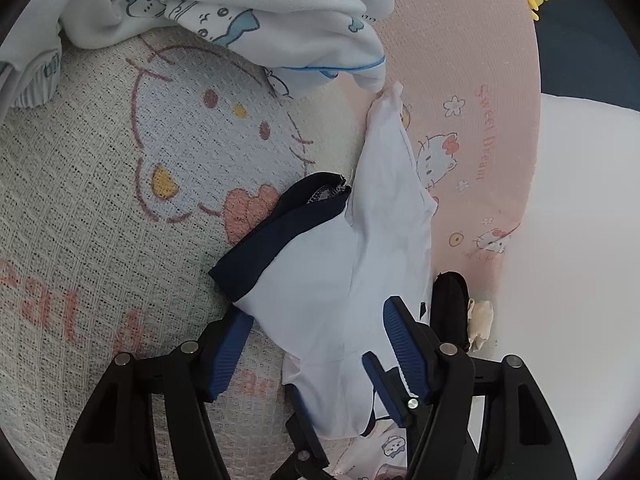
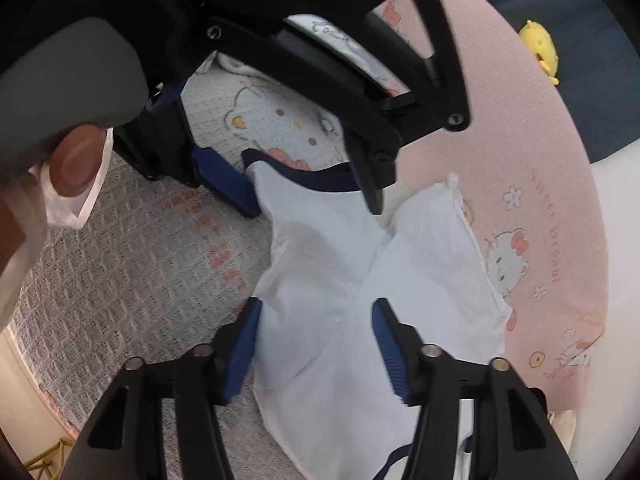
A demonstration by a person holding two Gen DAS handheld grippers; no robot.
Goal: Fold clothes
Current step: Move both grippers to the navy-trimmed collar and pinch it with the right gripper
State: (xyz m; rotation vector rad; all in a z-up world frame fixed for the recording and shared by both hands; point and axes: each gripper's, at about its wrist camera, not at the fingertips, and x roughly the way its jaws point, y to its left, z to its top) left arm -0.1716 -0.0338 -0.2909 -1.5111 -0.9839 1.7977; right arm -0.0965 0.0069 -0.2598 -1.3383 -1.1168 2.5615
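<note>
A small white garment with navy trim (image 1: 340, 280) lies partly folded on a waffle-weave Hello Kitty blanket (image 1: 100, 200). It also shows in the right wrist view (image 2: 360, 300). My left gripper (image 1: 316, 320) is open, its blue pads (image 1: 228, 356) straddling the garment's near part. In the right wrist view the left gripper (image 2: 304, 180) stands over the garment's navy edge. My right gripper (image 2: 316, 312) is open, its fingers either side of the garment's middle, just above the cloth.
A heap of white printed clothes (image 1: 240, 8) lies at the blanket's far side. A pink Hello Kitty cushion (image 1: 480, 100) curves along the right, with a white surface (image 1: 580, 220) beyond. A yellow plush toy (image 2: 540, 48) sits at the far right.
</note>
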